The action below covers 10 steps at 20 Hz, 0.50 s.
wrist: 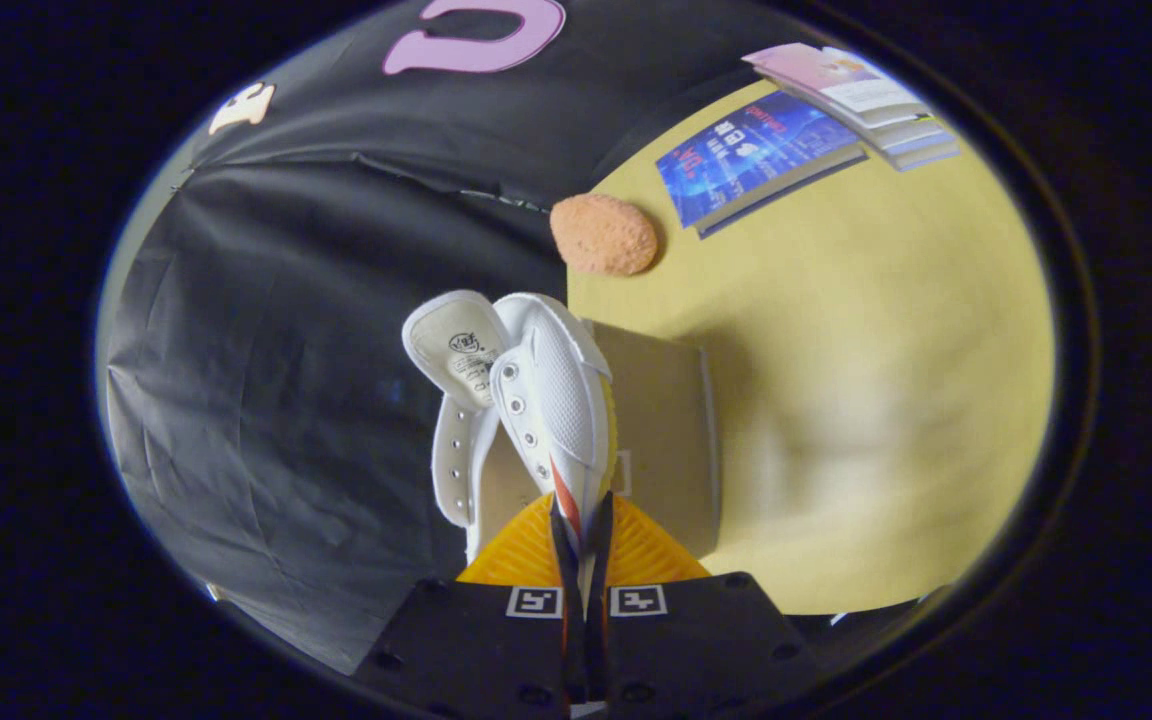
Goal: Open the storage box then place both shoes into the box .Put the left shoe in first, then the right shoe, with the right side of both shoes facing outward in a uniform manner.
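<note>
A white canvas shoe point(526, 400) hangs in the air in front of the camera, its tongue flopped outward and its eyelets showing. My gripper point(583, 545) is shut on the shoe's heel edge, both fingers pressing on it. Behind and below the shoe lies a brown cardboard storage box point(671, 440) on the yellow table; I cannot tell whether it is open. The view is tilted, so the table stands to the right of the black cloth wall.
On the yellow table point(866, 400) beyond the box lie an orange rough-textured oval object point(604, 234) near the wall, a blue book point(751, 155), and a small stack of books point(861, 95) farther off.
</note>
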Tool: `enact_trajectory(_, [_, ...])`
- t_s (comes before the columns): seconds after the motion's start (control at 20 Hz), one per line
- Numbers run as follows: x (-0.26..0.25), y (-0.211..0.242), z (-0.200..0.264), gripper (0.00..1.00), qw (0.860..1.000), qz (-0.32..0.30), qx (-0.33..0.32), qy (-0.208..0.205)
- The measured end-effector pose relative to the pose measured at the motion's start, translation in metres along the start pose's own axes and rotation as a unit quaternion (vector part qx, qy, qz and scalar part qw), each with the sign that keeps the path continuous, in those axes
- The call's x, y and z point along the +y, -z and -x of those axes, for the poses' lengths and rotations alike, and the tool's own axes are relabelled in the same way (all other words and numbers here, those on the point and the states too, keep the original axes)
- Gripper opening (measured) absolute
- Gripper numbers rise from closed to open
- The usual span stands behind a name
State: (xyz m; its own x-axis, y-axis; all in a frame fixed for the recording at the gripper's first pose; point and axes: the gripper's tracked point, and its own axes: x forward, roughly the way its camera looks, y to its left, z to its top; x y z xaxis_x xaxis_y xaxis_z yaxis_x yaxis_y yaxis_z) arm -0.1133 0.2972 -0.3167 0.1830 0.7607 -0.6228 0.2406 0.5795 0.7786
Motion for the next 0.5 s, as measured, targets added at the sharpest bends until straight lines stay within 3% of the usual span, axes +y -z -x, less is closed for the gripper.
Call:
enact_trajectory(0.25, [0.014, 0.021, -0.041, 0.03, 1.0, -0.016, 0.023, 0.014])
enact_trajectory(0.5, [0.004, 0.024, -0.061, 0.03, 0.997, -0.038, 0.014, 0.064])
